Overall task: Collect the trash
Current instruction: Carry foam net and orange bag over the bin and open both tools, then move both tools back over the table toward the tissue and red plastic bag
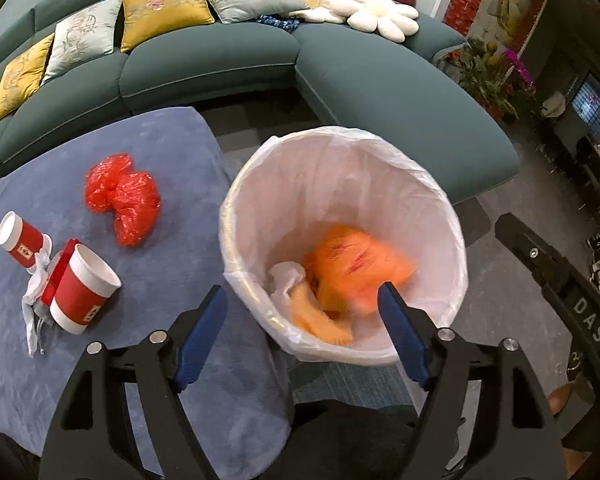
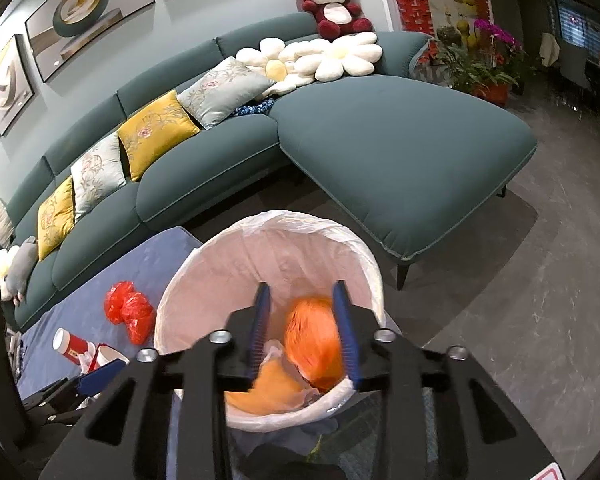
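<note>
A white-lined trash bin stands on the floor beside the blue-covered table. Inside it lies a blurred orange plastic bag, with white tissue and a paler orange piece. My left gripper hovers open over the bin's near rim, nothing between its blue pads. My right gripper stands open above the bin; the orange bag shows between its fingers, and the pads do not press on it. On the table lie a crumpled red bag, two red-and-white paper cups and a white tissue.
A teal sectional sofa with cushions curves behind the table and bin. Grey floor stretches to the right, with potted plants at the far right. A small red box sits between the cups.
</note>
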### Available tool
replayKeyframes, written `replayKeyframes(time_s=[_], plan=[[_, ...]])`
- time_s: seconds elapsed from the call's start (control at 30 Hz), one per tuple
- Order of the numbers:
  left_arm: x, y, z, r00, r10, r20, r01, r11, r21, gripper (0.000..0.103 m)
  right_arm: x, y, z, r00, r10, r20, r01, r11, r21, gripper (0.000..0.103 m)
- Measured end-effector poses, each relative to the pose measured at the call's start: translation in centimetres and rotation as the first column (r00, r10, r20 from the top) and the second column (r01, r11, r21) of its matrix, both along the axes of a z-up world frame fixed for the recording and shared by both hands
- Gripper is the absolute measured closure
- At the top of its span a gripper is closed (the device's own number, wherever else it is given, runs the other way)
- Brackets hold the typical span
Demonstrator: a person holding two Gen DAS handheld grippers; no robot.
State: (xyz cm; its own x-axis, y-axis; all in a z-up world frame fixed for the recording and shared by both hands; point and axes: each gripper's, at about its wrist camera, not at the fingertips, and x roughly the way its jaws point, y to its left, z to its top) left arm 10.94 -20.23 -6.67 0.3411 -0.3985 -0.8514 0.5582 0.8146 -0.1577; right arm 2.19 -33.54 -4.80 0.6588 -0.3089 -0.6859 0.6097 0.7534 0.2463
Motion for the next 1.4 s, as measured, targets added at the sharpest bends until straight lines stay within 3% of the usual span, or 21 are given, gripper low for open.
replayKeyframes(time_s=[0.2,0.4,0.83,1.03,1.4], plan=[[0.6,1.6,0.3,0.999,0.038,0.004,-0.038,0.999,-0.005,0.029,0.6,1.2,0.3,1.000,0.019,-0.005,-0.019,1.000,-0.017,0.055],[1.4,3.9,0.5,0.996,0.088,-0.003,-0.088,0.996,-0.025,0.029,1.4,2.8,0.8,0.999,0.047,-0.007,-0.047,0.998,-0.031,0.048],[3.1,9.8,0.9,0.980,0.196,-0.017,-0.197,0.979,-0.057,0.029,3.8,7.7,1.9,0.988,0.153,-0.018,-0.153,0.986,-0.062,0.042],[3.9,13.0,0.9,0.968,0.250,-0.024,-0.251,0.966,-0.068,0.029,5.4,10.6,2.0,0.978,0.206,-0.029,-0.208,0.976,-0.071,0.041],[6.1,20.2,-0.6,0.924,0.376,-0.069,-0.381,0.922,-0.068,0.029,8.4,15.7,1.0,0.952,0.297,-0.069,-0.302,0.951,-0.067,0.035]])
